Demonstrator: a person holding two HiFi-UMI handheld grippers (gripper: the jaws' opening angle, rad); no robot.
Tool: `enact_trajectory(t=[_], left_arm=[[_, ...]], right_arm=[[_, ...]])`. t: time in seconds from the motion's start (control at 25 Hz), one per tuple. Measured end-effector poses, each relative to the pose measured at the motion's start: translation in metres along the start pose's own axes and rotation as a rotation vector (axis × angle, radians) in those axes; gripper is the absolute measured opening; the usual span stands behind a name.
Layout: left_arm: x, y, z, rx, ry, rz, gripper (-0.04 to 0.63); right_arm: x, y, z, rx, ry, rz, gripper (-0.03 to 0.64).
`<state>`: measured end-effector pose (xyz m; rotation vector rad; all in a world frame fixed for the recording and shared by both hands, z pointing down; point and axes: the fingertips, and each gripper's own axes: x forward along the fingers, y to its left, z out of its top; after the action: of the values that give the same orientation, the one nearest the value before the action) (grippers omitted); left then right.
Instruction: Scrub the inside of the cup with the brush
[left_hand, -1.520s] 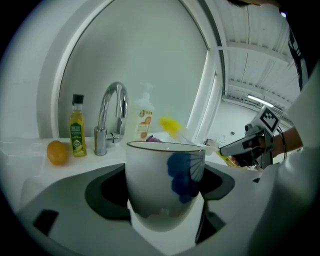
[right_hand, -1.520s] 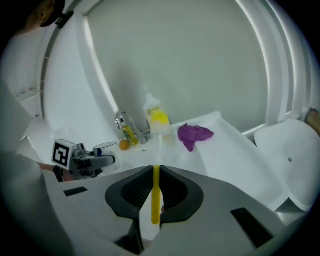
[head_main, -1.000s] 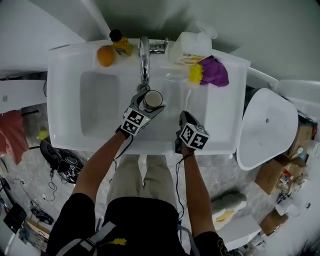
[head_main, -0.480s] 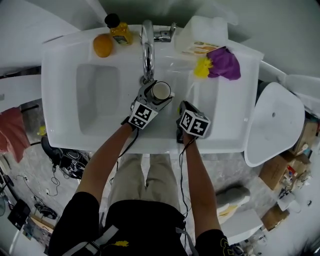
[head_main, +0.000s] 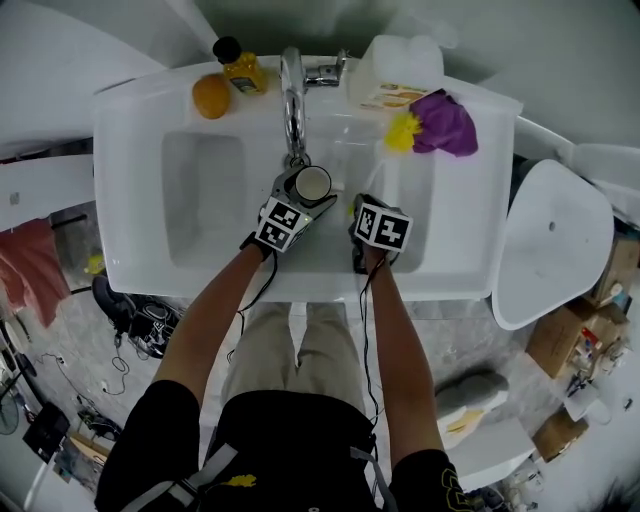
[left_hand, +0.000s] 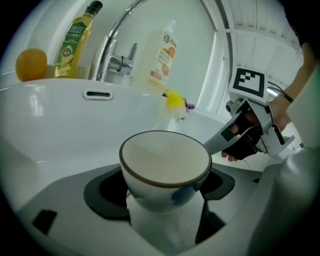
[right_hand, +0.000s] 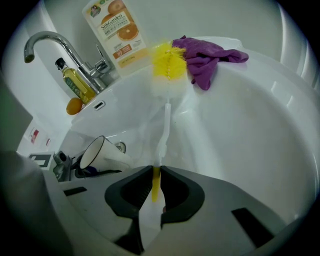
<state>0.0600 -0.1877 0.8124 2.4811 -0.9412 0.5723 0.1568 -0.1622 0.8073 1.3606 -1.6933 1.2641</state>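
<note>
Half set up only: clamping the cup (left_hand: 165, 155) in the left gripper (left_hand: 162, 197) over the sink (head_main: 120, 200), pinching the brush (right_hand: 164, 115) handle in the right gripper (right_hand: 156, 187), leaving the bristles beside the purple cloth (right_hand: 210, 55), not yet scrubbing.

Head view looks steeply down, gripper views sit low; all show the cup (head_main: 313, 183).

Right tool (right_hand: 156, 172) nearer cup (right_hand: 101, 152).
</note>
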Motion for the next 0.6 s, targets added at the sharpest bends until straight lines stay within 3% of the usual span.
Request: enact_trajectory(t=[0.16, 0.32, 0.44, 0.6], left_arm=[[-0.003, -0.009, -0.013, 0.016, 0.137, -0.022, 0.414], [-0.004, -0.023, -0.031, -0.073, 0.268, -0.074, 0.416], [-0.022, -0.017, -0.036, -0.154, 0.314, -0.076, 0.416], [-0.066, -0.027, -0.024, -0.212, 0.315, -0.068, 0.414]], right_arm=[[0.001, 0.002, -0.001, -0.028, 0.046, -0.014, 0.08], [-0.01, -0.008, -0.018, -0.012, 0.112, -0.018, 0.117], [-0.018, 0.001, -0.03, 0.031, 0.14, 0.019, 0.186], [-0.049, 0.016, -0.045, 0.077, 0.121, 0.038, 0.181]])
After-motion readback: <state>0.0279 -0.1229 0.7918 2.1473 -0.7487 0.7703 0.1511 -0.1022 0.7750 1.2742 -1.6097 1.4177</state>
